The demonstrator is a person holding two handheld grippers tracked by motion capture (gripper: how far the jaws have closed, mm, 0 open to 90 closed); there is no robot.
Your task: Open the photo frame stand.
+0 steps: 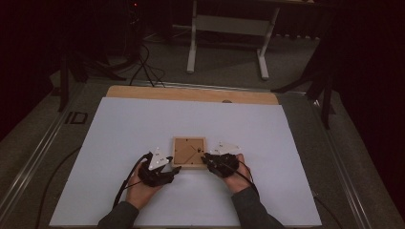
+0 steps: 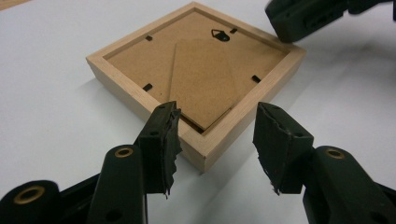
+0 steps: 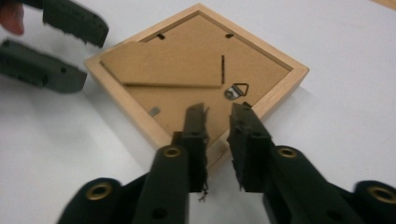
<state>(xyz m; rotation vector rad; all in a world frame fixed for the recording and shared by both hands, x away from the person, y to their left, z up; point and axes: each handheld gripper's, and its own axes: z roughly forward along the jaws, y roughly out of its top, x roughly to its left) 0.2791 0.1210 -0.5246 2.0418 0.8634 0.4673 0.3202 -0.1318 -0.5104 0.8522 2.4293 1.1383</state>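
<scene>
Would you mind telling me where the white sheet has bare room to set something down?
The white sheet is bare behind the picture frame, toward the wooden edge, and at its far left and right. It is crowded near the frame, where the left gripper and right gripper sit at its corners.

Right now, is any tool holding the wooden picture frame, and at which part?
Neither tool holds it. The left tool stands open around a corner of the picture frame; the right tool hovers, narrowly open, over another corner.

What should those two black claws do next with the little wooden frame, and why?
Probably the right gripper should ease its narrow jaws down onto a small backing clip. The picture frame lies face down, the clips hold its backing board, and the left gripper straddles a corner, jaws open.
</scene>
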